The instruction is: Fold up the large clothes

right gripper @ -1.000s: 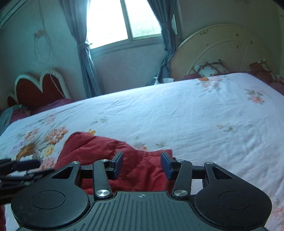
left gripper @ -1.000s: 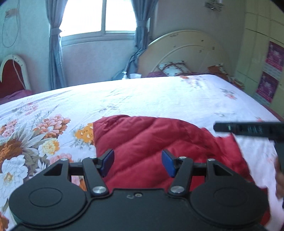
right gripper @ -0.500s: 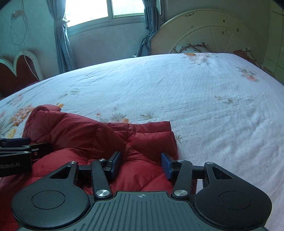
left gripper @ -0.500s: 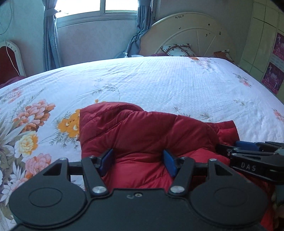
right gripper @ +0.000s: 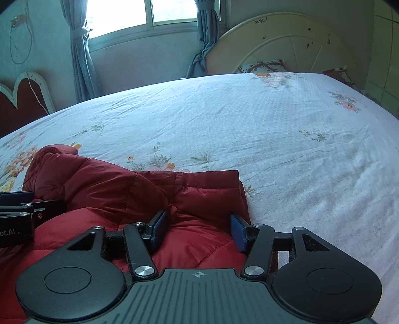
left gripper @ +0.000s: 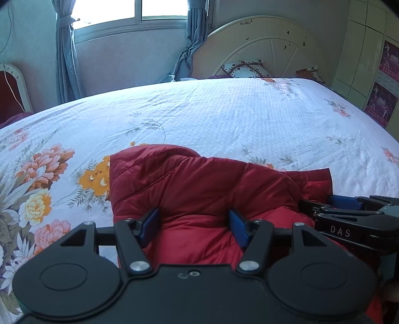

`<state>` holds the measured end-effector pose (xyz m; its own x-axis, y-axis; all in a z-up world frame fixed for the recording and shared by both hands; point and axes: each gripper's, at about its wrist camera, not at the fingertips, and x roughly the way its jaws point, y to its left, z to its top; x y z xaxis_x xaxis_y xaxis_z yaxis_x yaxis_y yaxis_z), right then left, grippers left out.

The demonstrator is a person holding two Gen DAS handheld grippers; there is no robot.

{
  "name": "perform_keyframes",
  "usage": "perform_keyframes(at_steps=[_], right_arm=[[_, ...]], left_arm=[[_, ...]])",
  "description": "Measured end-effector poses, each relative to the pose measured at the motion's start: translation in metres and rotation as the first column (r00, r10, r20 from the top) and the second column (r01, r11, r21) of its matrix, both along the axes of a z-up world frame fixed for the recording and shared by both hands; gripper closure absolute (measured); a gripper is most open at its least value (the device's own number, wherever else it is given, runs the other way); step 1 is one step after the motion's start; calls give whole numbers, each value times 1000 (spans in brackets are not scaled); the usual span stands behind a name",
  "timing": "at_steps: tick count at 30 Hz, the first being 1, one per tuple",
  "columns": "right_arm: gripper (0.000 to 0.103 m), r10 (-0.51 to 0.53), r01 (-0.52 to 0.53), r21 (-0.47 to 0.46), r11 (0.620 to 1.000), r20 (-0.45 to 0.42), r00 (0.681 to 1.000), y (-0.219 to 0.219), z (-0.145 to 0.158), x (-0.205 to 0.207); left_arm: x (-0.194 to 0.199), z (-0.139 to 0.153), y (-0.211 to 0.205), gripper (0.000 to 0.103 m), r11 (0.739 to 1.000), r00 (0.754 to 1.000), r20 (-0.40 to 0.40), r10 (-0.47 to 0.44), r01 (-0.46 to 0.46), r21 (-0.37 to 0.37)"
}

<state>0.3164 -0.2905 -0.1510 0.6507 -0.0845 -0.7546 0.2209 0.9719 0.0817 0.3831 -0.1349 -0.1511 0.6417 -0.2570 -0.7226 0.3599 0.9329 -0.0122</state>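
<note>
A red quilted jacket lies bunched on the near part of the bed; it also shows in the right wrist view. My left gripper is open, low over the jacket's left part, its blue pads apart with red fabric between them. My right gripper is open, low over the jacket's right part near its straight hem edge. The right gripper also shows at the right edge of the left wrist view, and the left gripper shows at the left edge of the right wrist view.
The bed has a white sheet with flower prints, large ones at the left. A cream round headboard with a pillow stands at the back right. A window with curtains is behind; a cupboard stands right.
Both grippers have come down and closer to the jacket, which now fills more of each view. The jacket's top layer has settled flatter. Both jaws stay open.
</note>
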Motion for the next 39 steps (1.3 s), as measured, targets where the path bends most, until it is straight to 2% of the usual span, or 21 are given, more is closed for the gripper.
perform_keyframes(at_steps=[4,6,13,16,22,25,34,36,38,39], right_arm=[[44,22,-22,-10,1000,-21,1000,-1,12,0],[44,27,-27,-7,1000,-2,1000,-2,24,-7],[44,92,-93,4,996,89,992,3,71,-59],[44,139,-139,-3,990,94,986,9,79,-90],[44,180,-181,19,983,52,982,15,69,-147],[44,189,-190,32,981,30,981,14,65,-167],[44,205,-199,145,969,-28,978,17,43,-182],[44,208,-199,163,966,-41,977,16,36,-182],[44,212,-200,176,964,-50,976,12,28,-181],[44,212,-198,191,961,-53,976,9,28,-180]], left_arm=[[-9,10,6,43,999,999,-5,36,-36,-13],[-17,16,9,43,998,999,2,54,-53,-19],[-64,41,13,43,997,998,27,56,-55,-45],[-94,50,18,43,998,999,31,35,-33,-61],[-152,41,24,43,999,1000,-8,5,-5,-54],[-170,33,28,42,1000,1000,-1,-25,25,-13],[-163,15,43,36,1000,998,-61,-28,28,-10],[-163,10,43,31,1000,998,-60,-25,25,-2],[-159,6,45,20,1000,997,-82,4,-5,-9],[-156,7,47,18,1000,995,-97,19,-21,-17]])
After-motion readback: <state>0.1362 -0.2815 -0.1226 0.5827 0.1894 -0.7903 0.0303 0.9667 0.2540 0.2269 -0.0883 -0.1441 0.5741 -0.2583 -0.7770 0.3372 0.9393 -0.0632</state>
